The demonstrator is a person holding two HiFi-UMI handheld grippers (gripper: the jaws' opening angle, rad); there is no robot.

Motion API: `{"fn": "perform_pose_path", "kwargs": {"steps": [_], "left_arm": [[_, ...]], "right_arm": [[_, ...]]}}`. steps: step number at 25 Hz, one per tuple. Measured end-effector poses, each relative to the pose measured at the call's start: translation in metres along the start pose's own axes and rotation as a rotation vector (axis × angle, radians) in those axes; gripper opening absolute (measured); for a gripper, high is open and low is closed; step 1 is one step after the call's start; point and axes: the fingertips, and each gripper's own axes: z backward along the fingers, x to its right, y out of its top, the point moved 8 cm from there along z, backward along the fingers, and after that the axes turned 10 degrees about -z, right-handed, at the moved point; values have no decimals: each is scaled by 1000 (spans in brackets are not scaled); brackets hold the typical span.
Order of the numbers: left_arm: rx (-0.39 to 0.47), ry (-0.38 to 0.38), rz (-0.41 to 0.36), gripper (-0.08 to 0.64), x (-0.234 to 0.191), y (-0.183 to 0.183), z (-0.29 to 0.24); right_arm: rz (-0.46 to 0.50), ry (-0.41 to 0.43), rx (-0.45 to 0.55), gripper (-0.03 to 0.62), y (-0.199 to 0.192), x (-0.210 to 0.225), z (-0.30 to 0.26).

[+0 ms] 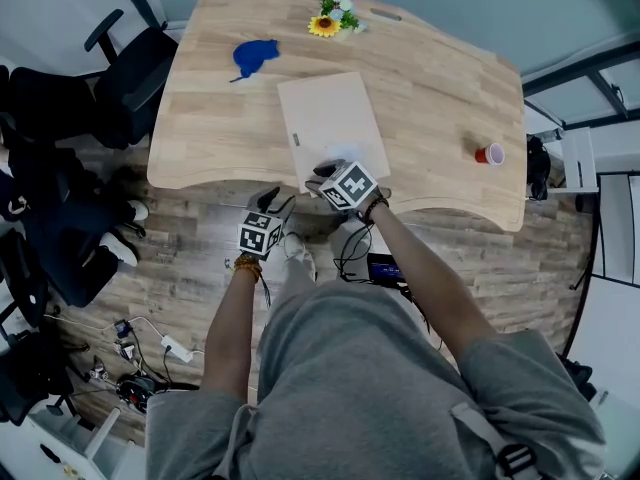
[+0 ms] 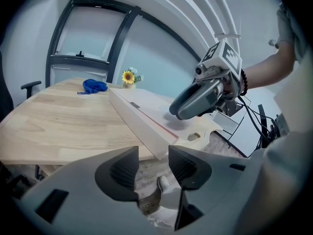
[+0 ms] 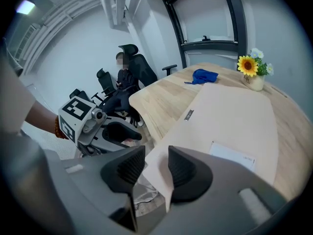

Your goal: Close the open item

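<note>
Filling most of the head view, the wooden table carries the task's thing: a flat beige box lying lengthwise at the middle of the near edge, its near end reaching the table's rim. Its lid looks down or very nearly so. From the left gripper view only a thin reddish seam shows along one near edge, and I cannot tell whether it is fully seated.

The right gripper sits at the box's near corner. Its fingers are spread, with the corner of the lid standing between them but not pinched. The left gripper hangs just below and to the left of that corner, off the table, its fingers spread on nothing.

Judging by this, the closing is in its last stage: the lid has been lowered and only needs settling. The next move likely calls for a gentle downward press along the near edge, then a clean withdrawal without catching the corner.

A blue cloth, a sunflower and a red cup sit well apart from the box.
</note>
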Motion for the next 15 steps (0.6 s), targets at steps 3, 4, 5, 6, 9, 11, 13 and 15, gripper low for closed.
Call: {"fn": "perform_pose_path", "kwargs": {"steps": [3,4,5,6,9,11,13,15], "left_arm": [[30,5,-26,196,3,11,4],[39,9,-38,196,2,16,6],[50,16,-51,196,0,22,8],[63,24,-62,196,-2,29,10],[111,54,-88,196,-7,54,17],[145,72,-108,196,-9,71,23],[180,88,-130,196,-10,89,28],[216,102,-156,196,-10,110,33]], "right_arm": [[25,4,11,158,3,-1,9],[42,8,17,158,6,-1,12],[60,14,27,158,11,-1,16],[75,21,41,158,16,0,21],[103,22,97,158,32,3,41],[116,17,134,158,42,3,54],[129,14,171,158,50,3,67],[138,12,211,158,60,4,80]]}}
